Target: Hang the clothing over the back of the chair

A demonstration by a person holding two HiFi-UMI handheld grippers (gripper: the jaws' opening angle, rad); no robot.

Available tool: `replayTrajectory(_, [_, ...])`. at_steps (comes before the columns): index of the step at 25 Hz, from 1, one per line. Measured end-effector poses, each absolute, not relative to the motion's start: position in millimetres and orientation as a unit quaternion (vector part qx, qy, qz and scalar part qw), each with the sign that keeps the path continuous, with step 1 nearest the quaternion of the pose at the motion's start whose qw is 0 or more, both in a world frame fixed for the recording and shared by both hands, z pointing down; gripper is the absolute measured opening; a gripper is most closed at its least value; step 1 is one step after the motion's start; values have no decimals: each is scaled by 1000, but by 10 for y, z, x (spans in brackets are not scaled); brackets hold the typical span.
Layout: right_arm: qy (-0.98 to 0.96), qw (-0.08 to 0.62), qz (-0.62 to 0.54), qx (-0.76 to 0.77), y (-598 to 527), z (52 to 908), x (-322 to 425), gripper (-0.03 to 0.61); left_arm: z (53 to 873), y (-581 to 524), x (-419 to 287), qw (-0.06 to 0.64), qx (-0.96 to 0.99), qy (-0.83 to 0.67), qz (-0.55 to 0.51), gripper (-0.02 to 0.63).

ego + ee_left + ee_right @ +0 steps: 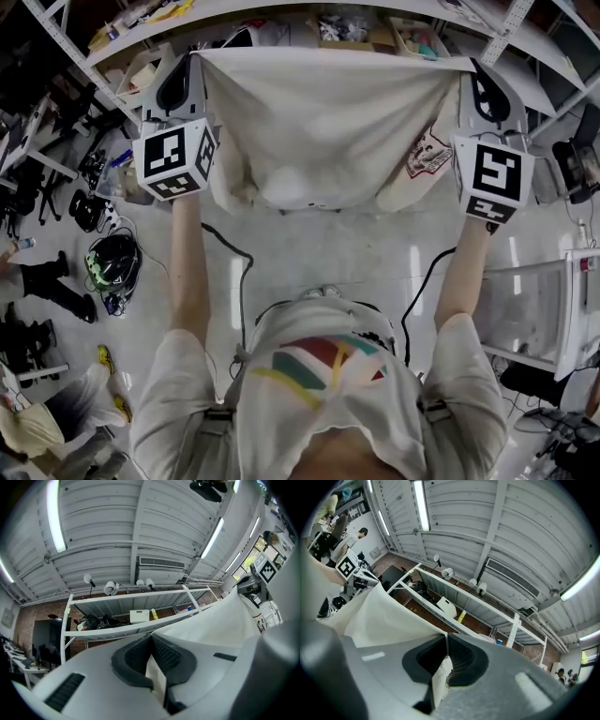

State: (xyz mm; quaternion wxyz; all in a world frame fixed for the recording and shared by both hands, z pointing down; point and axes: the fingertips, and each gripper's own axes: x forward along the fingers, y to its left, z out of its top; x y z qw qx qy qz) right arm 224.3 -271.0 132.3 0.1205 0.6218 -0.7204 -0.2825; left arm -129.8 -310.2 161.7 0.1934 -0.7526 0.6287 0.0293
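Observation:
A white garment point(328, 122) hangs spread wide in front of me, its top edge pulled taut between both grippers. My left gripper point(194, 58) is shut on the upper left corner, and my right gripper point(471, 66) is shut on the upper right corner. A red print point(429, 155) shows on a fold at the lower right. In the left gripper view the pads point(164, 656) pinch a strip of the cloth point(215, 625). The right gripper view shows the same on its corner of the cloth point(379, 616). A pale rounded shape point(291, 192) sits at the garment's lower edge; I cannot tell whether it is the chair.
A metal shelving rack point(281, 19) loaded with clutter stands right behind the garment. A helmet point(112, 258) and cables point(234, 253) lie on the floor at the left. A clear plastic bin point(544, 309) stands at the right. People point(358, 534) stand far off in the right gripper view.

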Motion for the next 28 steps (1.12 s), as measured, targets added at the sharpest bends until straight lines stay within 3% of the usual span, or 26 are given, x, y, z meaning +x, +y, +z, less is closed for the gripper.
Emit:
replayTrajectory(10, [-712,114,-286,632,-2536,1244,2204,7,1632,-2996,-1335,199,-751,629,27,14])
replayTrajectory(22, [-749,157,-225,604,-2933,1924,2036,8,1715,-2779,-1569,226,-727,646,-55,14])
replayTrajectory(28, [-764,150,-229,585,-3025,1978,1869,7,1473,-2200,-1640,201,-716,667,-34,14])
